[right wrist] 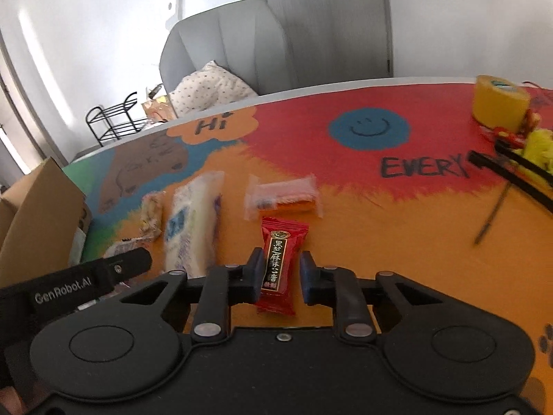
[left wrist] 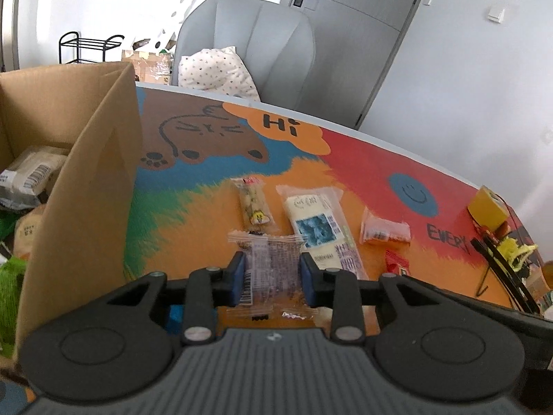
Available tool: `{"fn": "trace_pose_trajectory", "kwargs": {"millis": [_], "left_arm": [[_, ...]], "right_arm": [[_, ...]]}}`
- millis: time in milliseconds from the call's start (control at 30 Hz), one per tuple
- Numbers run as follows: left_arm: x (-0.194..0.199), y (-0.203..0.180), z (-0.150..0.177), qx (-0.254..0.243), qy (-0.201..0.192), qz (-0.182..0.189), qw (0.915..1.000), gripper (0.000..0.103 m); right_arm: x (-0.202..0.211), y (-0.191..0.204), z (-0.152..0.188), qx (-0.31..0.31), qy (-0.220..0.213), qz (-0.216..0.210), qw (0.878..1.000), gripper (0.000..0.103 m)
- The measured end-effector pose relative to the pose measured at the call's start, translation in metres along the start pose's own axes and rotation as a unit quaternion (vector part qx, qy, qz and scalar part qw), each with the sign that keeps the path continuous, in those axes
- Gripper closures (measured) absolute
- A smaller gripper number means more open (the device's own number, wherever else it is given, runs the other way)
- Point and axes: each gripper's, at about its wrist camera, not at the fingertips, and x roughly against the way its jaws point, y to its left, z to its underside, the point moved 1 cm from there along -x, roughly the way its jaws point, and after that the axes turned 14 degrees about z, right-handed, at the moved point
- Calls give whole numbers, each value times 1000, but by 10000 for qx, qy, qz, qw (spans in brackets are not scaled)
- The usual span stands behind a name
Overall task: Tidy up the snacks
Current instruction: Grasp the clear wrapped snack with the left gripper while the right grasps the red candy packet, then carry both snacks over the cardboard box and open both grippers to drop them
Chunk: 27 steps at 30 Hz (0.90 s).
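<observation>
My left gripper is shut on a clear snack packet with purple print, its blue pads pressing both sides just above the colourful table mat. An open cardboard box holding several packets stands close on the left. My right gripper is open around a red candy lying on the mat; the left pad touches it and a thin gap shows at the right pad. Further out lie a narrow bar, a long white packet and a small orange packet.
A yellow tape roll and a heap of black straps and yellow fluff sit at the table's right end. A grey chair with a dotted cushion stands behind the far edge. The left gripper's arm reaches in at the right wrist view's lower left.
</observation>
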Motion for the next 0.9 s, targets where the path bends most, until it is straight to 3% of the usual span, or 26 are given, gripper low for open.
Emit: {"fn": "trace_pose_trajectory", "kwargs": {"millis": [100, 233, 367, 467, 900], "left_arm": [[1, -1, 3, -10, 32, 37, 10000, 71], [3, -2, 5, -15, 30, 76, 10000, 71], [5, -2, 4, -6, 6, 117, 9999, 71], [6, -1, 5, 23, -10, 151, 9999, 71], [55, -13, 3, -180, -245, 433, 9986, 71]], "right_arm": [[6, -9, 4, -60, 5, 110, 9999, 82], [9, -9, 5, -39, -35, 124, 9999, 70], [0, -3, 8, 95, 28, 192, 9998, 69], [1, 0, 12, 263, -90, 312, 9991, 84], [54, -3, 21, -206, -499, -141, 9984, 86]]}}
